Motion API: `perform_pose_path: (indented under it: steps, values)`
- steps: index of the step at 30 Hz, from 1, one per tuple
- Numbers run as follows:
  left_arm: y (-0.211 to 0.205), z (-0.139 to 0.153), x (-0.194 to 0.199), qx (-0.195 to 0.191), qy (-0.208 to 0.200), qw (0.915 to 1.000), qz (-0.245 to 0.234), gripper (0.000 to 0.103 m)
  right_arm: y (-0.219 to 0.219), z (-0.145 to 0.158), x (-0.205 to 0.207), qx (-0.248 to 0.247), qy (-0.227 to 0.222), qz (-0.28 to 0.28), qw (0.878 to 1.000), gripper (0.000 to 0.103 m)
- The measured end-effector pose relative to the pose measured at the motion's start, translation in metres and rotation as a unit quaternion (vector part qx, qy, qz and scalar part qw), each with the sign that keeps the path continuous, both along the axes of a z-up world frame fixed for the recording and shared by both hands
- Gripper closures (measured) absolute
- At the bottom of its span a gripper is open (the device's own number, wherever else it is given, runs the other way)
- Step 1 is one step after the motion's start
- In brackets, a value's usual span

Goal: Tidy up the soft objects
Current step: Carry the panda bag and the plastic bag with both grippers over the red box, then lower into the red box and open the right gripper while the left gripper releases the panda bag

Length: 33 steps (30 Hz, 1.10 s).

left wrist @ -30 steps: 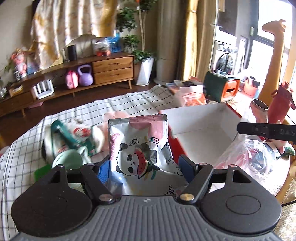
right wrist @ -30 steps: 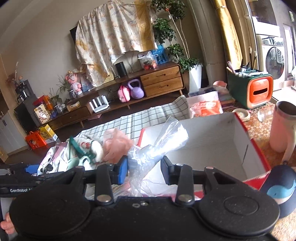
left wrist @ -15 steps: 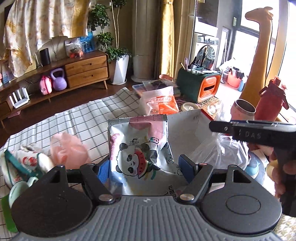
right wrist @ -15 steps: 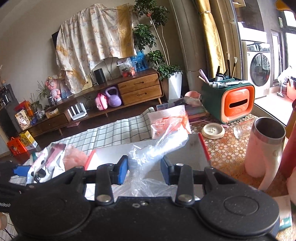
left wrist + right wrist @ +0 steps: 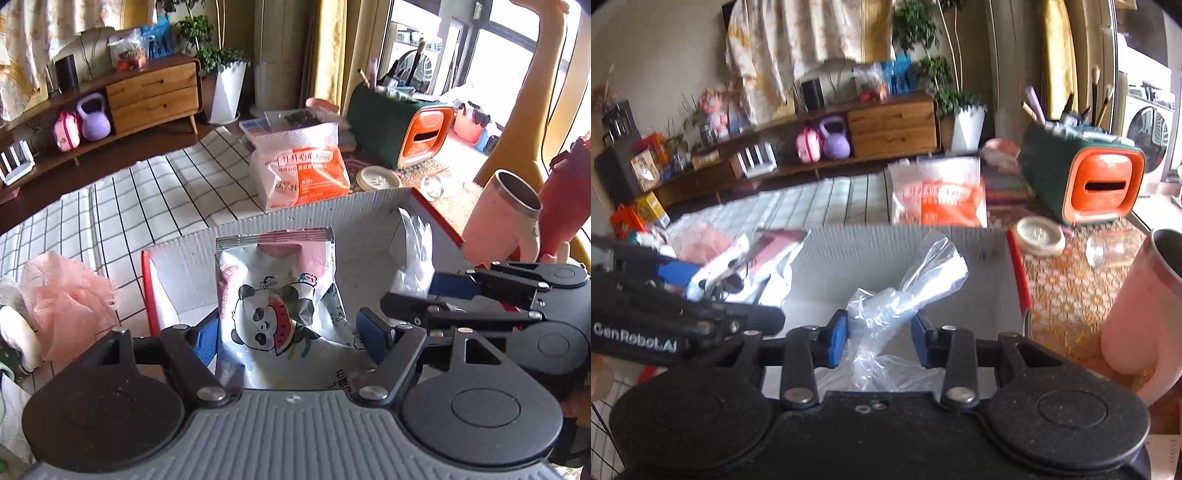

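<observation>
My left gripper [image 5: 286, 338] is shut on a white and pink panda snack pouch [image 5: 280, 295] and holds it upright over the open cardboard box [image 5: 277, 221] with red outer sides. My right gripper [image 5: 879, 334] is shut on a crumpled clear plastic bag [image 5: 905, 291], also held over the box [image 5: 886, 240]. In the left wrist view the right gripper [image 5: 461, 291] sits at the right with the clear bag [image 5: 417, 251] near the box's right wall. In the right wrist view the left gripper with the pouch [image 5: 750, 262] sits at the left.
A pink mesh puff [image 5: 66, 295] lies on the checked cloth left of the box. An orange and white pack [image 5: 306, 170] stands behind the box. A pink steel cup [image 5: 506, 221], a white lid [image 5: 376, 177] and a green and orange caddy [image 5: 402, 122] stand to the right.
Both grippers have moved right and forward with their loads, from beside the box to over its open inside. The two grippers have come closer together.
</observation>
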<state>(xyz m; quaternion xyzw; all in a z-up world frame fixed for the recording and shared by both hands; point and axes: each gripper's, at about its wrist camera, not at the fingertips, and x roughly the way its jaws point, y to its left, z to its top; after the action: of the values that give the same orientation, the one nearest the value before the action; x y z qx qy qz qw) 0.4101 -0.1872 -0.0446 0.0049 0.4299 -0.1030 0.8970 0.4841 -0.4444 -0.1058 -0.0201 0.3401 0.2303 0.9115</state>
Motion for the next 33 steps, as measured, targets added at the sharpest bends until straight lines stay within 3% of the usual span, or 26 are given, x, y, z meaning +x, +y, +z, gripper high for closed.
perform_pose_path:
  steps: [10,16,18,22,27,33]
  values:
    - [-0.021,-0.026,0.03,0.026,0.032,0.9989,-0.022,0.027,0.007,-0.014,-0.001,-0.038,0.048,0.069,0.996,0.066]
    - [-0.03,-0.042,0.043,0.033,0.059,0.9974,-0.026,0.027,0.014,-0.027,0.0,-0.061,0.073,0.078,0.992,0.069]
    - [-0.031,-0.046,0.046,0.036,0.066,0.9969,-0.021,0.027,0.01,-0.026,0.001,-0.045,0.075,0.077,0.993,0.068]
    - [-0.03,-0.056,0.052,0.033,0.095,0.9948,-0.015,0.026,0.008,-0.026,-0.001,-0.049,0.08,0.074,0.993,0.064]
    - [-0.024,-0.063,0.058,0.027,0.128,0.9914,0.004,0.025,0.0,-0.024,-0.005,-0.039,0.082,0.077,0.993,0.044]
    - [-0.022,-0.071,0.062,0.036,0.165,0.9855,0.02,0.024,-0.001,-0.024,-0.011,-0.03,0.083,0.081,0.993,0.04]
